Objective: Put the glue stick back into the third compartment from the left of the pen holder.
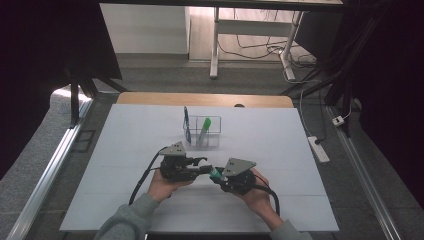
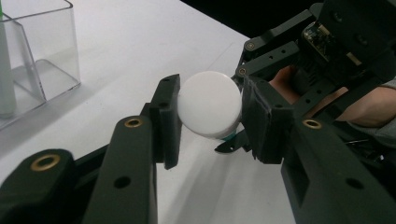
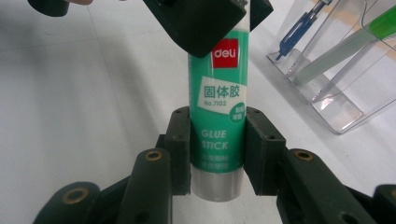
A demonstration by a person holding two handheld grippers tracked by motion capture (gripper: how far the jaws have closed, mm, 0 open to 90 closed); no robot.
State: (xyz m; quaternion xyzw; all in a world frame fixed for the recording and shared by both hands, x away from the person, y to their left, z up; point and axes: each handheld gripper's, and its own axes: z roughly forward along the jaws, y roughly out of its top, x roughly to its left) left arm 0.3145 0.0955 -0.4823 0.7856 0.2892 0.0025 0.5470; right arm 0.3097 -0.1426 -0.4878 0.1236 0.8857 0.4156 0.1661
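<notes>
A green glue stick (image 3: 217, 107) with a white end (image 2: 210, 105) is held level above the white table between both grippers. My right gripper (image 3: 217, 140) is shut on its lower body, pads on either side of the label. My left gripper (image 2: 210, 119) faces it, its two pads pressing the round white end from both sides. In the high view the left gripper (image 1: 207, 169) and right gripper (image 1: 219, 176) meet at the glue stick (image 1: 215, 173), near the table's front middle, each in a hand.
A clear plastic organiser (image 1: 202, 132) stands just beyond the grippers, holding a green marker (image 1: 205, 125) and a blue pen (image 1: 186, 122). The white sheet (image 1: 125, 150) covers the table. A power strip (image 1: 318, 148) lies on the floor at the right.
</notes>
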